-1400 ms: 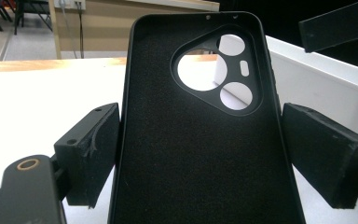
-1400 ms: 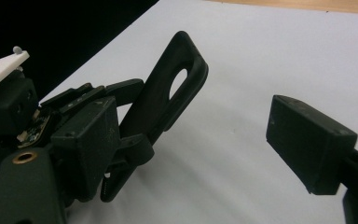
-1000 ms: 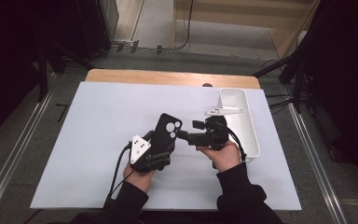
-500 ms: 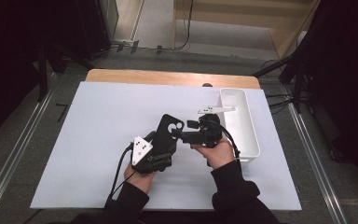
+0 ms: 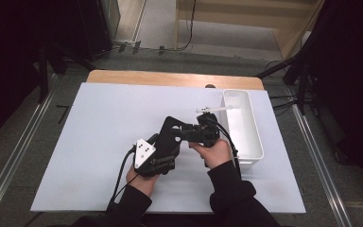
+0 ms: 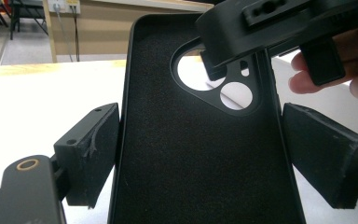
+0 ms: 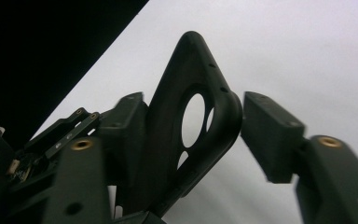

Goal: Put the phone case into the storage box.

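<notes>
The black phone case point(image 5: 169, 137) leans upright, camera end away from the person.

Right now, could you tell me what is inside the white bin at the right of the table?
In the high view, the white bin looks empty along its visible floor. A thin white strip rests across its far rim. The near inner wall hides the floor below it.

A white sheet point(image 5: 99, 142) covered the counter point(image 5: 170, 78), whose wooden edge showed along the far side. A long white bin point(image 5: 250, 142) stood at the sheet's right side, with a thin white stick point(image 5: 215, 109) lying across its near-left rim. Grey floor point(image 5: 19, 142) lay around.
</notes>
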A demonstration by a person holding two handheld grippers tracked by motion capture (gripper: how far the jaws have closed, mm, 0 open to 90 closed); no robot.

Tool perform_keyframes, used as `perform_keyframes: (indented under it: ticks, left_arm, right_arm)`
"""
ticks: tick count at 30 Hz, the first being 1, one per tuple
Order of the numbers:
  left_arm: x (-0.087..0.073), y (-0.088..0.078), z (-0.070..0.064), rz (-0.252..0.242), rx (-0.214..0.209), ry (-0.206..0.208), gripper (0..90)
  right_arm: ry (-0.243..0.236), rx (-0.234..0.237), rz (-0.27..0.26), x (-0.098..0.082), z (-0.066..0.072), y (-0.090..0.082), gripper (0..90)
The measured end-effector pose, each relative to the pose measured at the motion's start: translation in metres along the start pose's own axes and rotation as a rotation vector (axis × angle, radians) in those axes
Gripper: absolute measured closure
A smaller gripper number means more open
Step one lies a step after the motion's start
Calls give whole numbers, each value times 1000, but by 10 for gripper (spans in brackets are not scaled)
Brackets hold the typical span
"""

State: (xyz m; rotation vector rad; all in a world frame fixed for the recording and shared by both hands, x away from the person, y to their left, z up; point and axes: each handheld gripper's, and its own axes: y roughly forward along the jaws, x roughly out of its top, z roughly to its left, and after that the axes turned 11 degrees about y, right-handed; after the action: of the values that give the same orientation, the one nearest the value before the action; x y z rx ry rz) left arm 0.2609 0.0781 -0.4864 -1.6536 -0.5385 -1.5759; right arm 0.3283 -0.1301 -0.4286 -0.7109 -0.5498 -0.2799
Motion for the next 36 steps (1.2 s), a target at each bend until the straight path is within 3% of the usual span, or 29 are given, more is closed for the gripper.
perform_keyframes:
  ticks: [7, 16, 29, 33, 36]
  left_arm:
    - [0, -1, -1, -12, 5, 9, 141]
    - [0, -1, -2, -13, -1, 12, 140]
    - [0, -1, -2, -30, -7, 29, 131]
    - [0, 0, 1, -20, -37, 3, 126]
    - [1, -1, 0, -27, -25, 29, 125]
  right_arm:
    - [52, 2, 8, 1, -1, -2, 670]
    - [94, 32, 19, 3, 0, -8, 720]
    - [90, 60, 17, 4, 5, -12, 745]
    - [91, 63, 21, 4, 5, -12, 745]
    - [89, 66, 19, 4, 7, -13, 746]
